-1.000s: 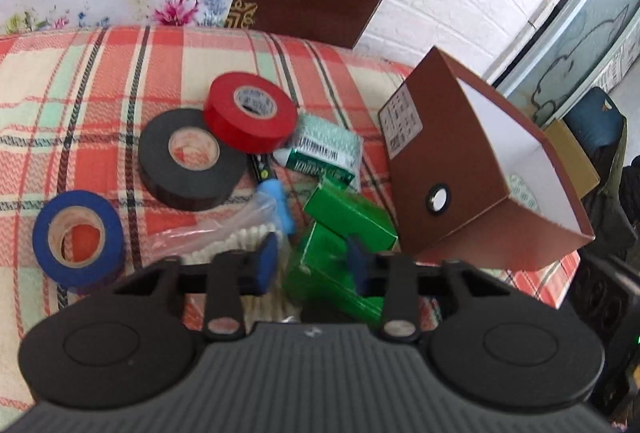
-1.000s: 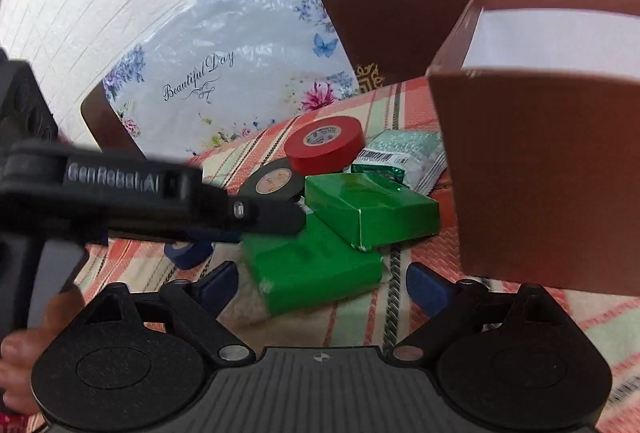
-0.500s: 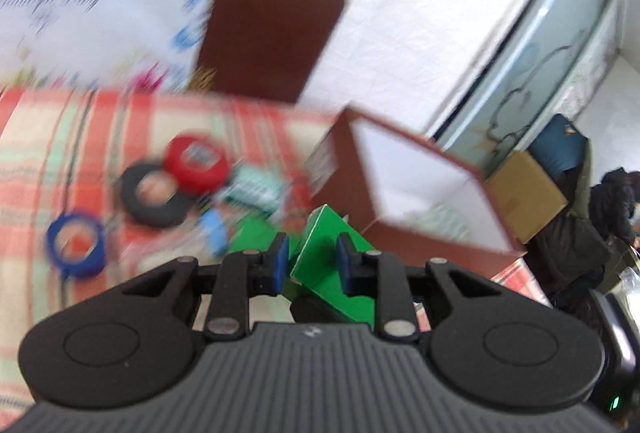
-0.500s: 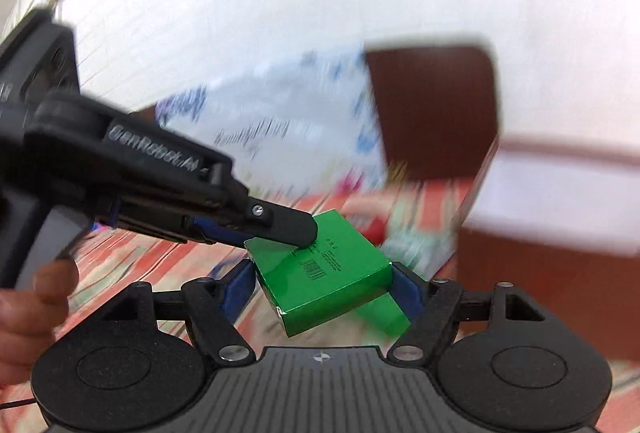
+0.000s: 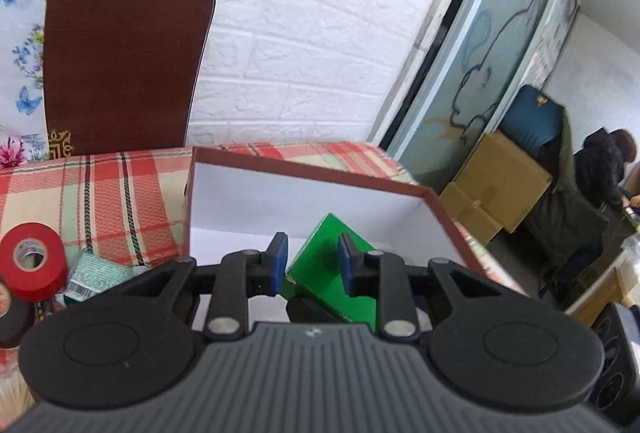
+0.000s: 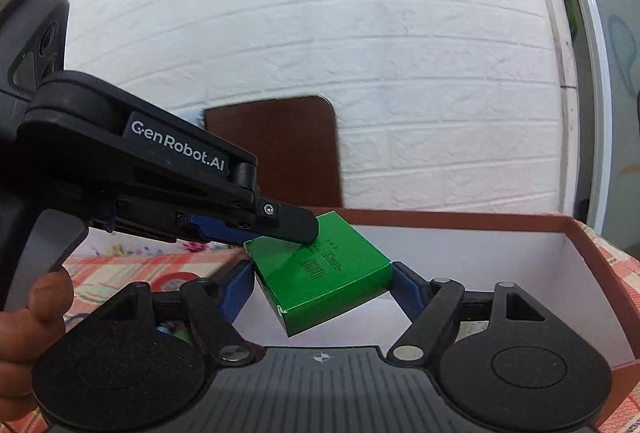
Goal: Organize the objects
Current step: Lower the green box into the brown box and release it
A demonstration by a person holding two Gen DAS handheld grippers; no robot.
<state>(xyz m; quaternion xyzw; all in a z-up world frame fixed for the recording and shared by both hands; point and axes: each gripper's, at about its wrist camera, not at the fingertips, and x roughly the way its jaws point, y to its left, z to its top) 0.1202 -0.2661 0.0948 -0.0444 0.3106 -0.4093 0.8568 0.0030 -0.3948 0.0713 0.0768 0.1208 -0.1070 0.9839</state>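
A flat green box [image 6: 340, 273] hangs tilted over the open brown box [image 6: 440, 221] with the white inside. My left gripper [image 5: 311, 265] is shut on the green box [image 5: 329, 243] across its thin side; its upper finger [image 6: 294, 227] lies on the box's top face. My right gripper [image 6: 322, 285] spans the box's width. Its blue pads touch both side edges while its jaws are opening. A hand [image 6: 36, 317] holds the left gripper's handle.
On the plaid tablecloth [image 5: 100, 193], left of the brown box [image 5: 312, 175], lie a red tape roll [image 5: 32, 265], a teal packet [image 5: 96, 273] and part of a black tape roll [image 5: 8, 313]. A brown chair back [image 5: 120, 61] stands behind. Cardboard boxes [image 5: 500, 185] and a person [image 5: 608, 169] are far right.
Both grippers closed on one green box in the pile, lifted it and carried it right, over the brown box's opening. The tape rolls slid to the left edge.
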